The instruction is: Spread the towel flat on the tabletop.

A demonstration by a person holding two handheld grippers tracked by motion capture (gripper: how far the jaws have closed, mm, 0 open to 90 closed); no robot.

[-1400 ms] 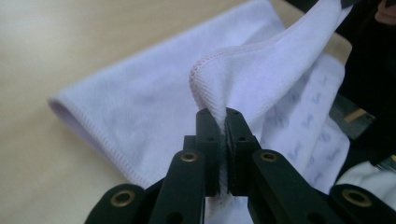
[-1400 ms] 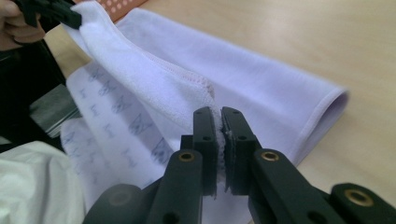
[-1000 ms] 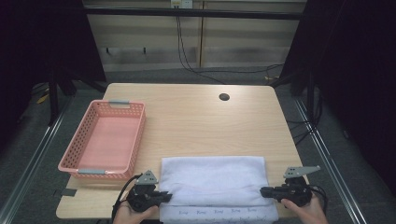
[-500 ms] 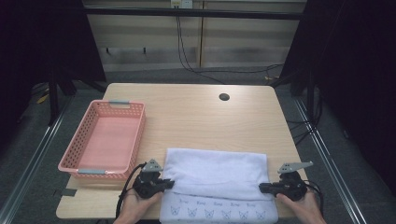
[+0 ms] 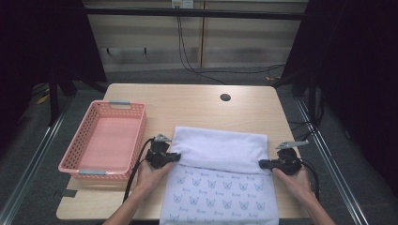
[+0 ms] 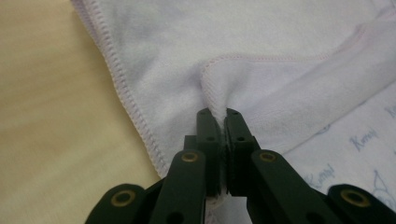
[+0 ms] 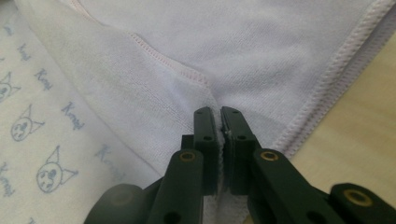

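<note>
The light wooden surface [image 5: 197, 101] carries a white terry towel with a blue cat print [image 5: 220, 187] at its near edge, folded partway over itself. A pink plastic mesh basket [image 5: 104, 138] sits left of it. The left gripper [image 5: 174, 157] and right gripper [image 5: 263, 163] each have jaws clamped on a towel edge.

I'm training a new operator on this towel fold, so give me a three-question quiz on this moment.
1. True or false: both grippers are shut on the towel.
2. What sits left of the towel: A) a pink basket, B) a blue bucket?
3. Which towel face shows nearest the person?

Key: 1 true: left gripper and right gripper each pinch an edge. 2 A. 3 The cat-printed face.
</note>
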